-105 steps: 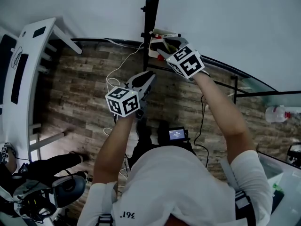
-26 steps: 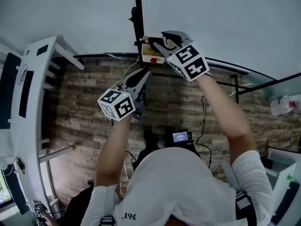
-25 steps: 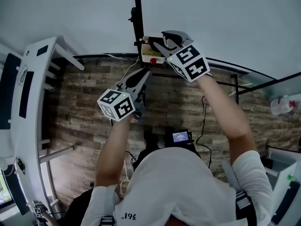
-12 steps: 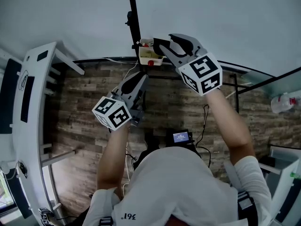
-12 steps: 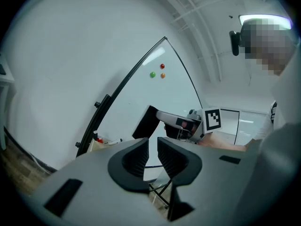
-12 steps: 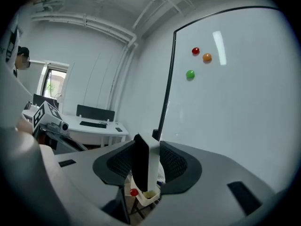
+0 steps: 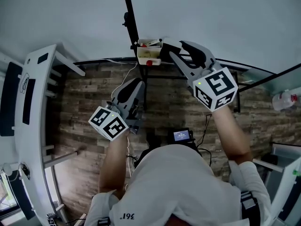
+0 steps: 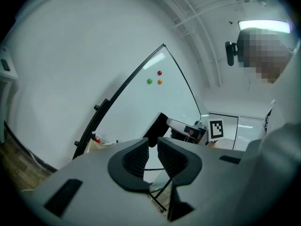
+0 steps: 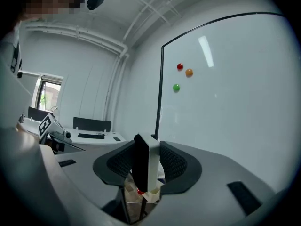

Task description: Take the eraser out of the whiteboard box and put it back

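Observation:
My right gripper [image 7: 178, 48] [image 9: 148, 160] is shut on the eraser [image 9: 146, 166], a white block with a black felt face, held upright between the pads. In the head view the eraser [image 7: 165, 47] hangs just right of the whiteboard box [image 7: 149, 55], a small cream tray on the board's frame with markers and a red thing in it. Part of the box [image 9: 141, 199] shows below the jaws in the right gripper view. My left gripper [image 7: 133, 84] [image 8: 153, 149] is lower and to the left, its jaws nearly together with nothing between them. It looks toward the box [image 8: 101, 144] and the eraser [image 8: 157, 128].
The whiteboard [image 7: 211, 18] fills the top of the head view, with a black post [image 7: 129, 18] at its left edge and three coloured magnets [image 9: 181, 74]. A white desk [image 7: 33, 93] stands at the left above a wood floor [image 7: 80, 107]. A bottle [image 7: 287, 100] sits at far right.
My right gripper has drawn back to the right, away from the box, with the eraser in it. My left gripper has shifted slightly down and left in the view.

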A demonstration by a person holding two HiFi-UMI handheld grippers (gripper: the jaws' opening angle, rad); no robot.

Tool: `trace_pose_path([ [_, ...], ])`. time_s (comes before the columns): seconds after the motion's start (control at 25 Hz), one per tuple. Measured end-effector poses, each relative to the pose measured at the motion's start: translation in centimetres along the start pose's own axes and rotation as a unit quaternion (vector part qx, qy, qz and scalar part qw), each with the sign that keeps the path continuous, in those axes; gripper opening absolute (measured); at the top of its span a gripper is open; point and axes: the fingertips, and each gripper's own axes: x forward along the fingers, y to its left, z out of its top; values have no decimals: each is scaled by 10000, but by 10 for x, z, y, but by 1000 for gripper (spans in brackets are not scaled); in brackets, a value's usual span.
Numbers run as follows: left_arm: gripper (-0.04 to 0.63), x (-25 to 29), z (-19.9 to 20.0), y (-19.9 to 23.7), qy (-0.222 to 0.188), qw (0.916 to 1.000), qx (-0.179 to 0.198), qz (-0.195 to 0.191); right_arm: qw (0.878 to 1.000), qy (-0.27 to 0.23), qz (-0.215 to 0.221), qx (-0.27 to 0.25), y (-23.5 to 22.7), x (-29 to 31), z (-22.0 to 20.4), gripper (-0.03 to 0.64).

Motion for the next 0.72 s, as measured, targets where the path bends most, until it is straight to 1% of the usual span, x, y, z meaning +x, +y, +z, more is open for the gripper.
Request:
trace_pose_path([
  [0.2,61,-9,-6,-5,35,10000,-90,-17,9998,-38,-36,170,6,-20,-6,175],
  [0.4,61,-22,-9,-5,42,9998,-163,64,9995,24,14,300,12,-35,-18,175],
  [0.72,61,-37,-23,-8,140,9994,-281,146,9978,105,-142,645,10,-62,-39,175],
])
